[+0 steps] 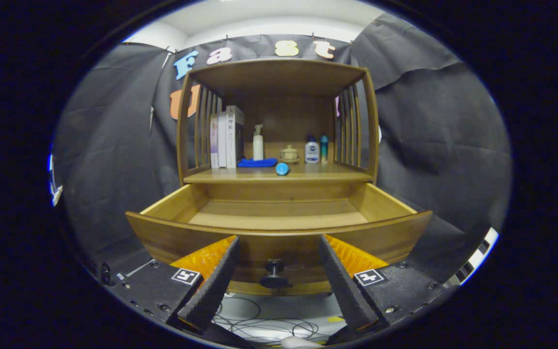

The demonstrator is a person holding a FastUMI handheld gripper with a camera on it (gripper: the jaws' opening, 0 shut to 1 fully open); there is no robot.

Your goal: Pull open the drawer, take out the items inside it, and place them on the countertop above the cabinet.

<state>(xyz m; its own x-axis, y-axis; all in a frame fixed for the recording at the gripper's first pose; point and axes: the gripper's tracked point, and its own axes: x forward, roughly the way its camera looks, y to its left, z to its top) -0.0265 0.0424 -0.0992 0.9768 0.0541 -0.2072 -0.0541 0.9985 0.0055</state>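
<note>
Wooden cabinet (279, 126), drawer (279, 228) pulled open, gripper (278, 247) fingers spread, books (227, 138) above.

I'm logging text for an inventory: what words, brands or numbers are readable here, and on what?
Dark book spine: printed characters, too small to read.
White bottle label: blurred, unreadable.
Claw, open either side of the drawer knob: square marker patterns, no words.
</note>
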